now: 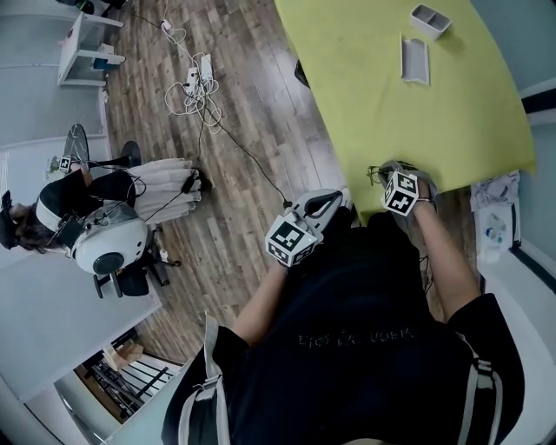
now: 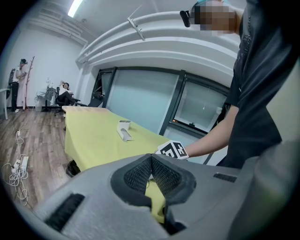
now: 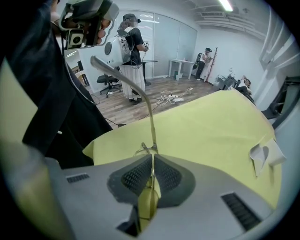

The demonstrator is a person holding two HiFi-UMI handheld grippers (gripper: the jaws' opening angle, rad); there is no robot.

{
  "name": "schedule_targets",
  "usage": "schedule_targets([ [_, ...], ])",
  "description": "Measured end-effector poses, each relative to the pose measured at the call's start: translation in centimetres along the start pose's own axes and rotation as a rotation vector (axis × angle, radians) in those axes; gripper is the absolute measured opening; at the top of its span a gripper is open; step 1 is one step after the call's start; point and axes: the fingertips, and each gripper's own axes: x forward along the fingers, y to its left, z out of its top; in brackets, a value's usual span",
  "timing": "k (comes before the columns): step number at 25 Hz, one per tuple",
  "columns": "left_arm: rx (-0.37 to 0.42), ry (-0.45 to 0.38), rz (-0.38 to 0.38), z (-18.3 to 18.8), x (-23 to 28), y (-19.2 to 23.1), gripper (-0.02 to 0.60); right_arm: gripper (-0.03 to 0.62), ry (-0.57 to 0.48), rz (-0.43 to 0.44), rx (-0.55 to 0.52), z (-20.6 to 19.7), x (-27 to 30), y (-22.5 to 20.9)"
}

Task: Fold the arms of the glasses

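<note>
Thin metal-framed glasses (image 3: 150, 123) are pinched in my right gripper (image 3: 152, 157), which is shut on the frame. One slim arm of the glasses rises straight up and curves left above the jaws. In the head view the right gripper (image 1: 388, 171) hovers at the near edge of the yellow table (image 1: 373, 78), and the glasses (image 1: 376, 175) barely show at its tip. My left gripper (image 1: 331, 203) hangs just off the table's near corner, left of the right one. Its pads (image 2: 140, 172) meet with nothing between them, and the right gripper's marker cube (image 2: 172, 150) shows beyond.
An open grey glasses case (image 1: 415, 59) and a small white box (image 1: 430, 19) lie at the table's far side. The case (image 3: 262, 154) lies right of the right gripper. Cables and a power strip (image 1: 195, 83) cover the wooden floor; another person (image 1: 87, 217) stands left.
</note>
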Motion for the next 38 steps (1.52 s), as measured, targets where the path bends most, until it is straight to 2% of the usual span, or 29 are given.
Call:
schedule_targets([
  [3,-0.021,-0.012,0.01,0.3,0.0,0.2,0.018,0.038,-0.01,-0.013,0.02,0.1,-0.2,-0.2],
  [9,0.003,-0.018,-0.007,0.7,-0.5,0.0,0.018,0.04,-0.069,-0.064,0.087,1.1,-1.2,-0.6],
  [14,-0.009,-0.026,-0.02,1.0,-0.7,0.3,0.018,0.038,-0.09,-0.094,0.112,1.6,-2.8,-0.6],
  [26,0.003,-0.058,-0.084,1.4,0.6,-0.7,0.018,0.035,-0.156,-0.129,0.159,2.3,-6.6,1.8],
  [38,0.012,-0.068,-0.098,1.1,-0.2,-0.8,0.018,0.037,-0.221,-0.157,0.199,4.4,-9.1,3.8],
])
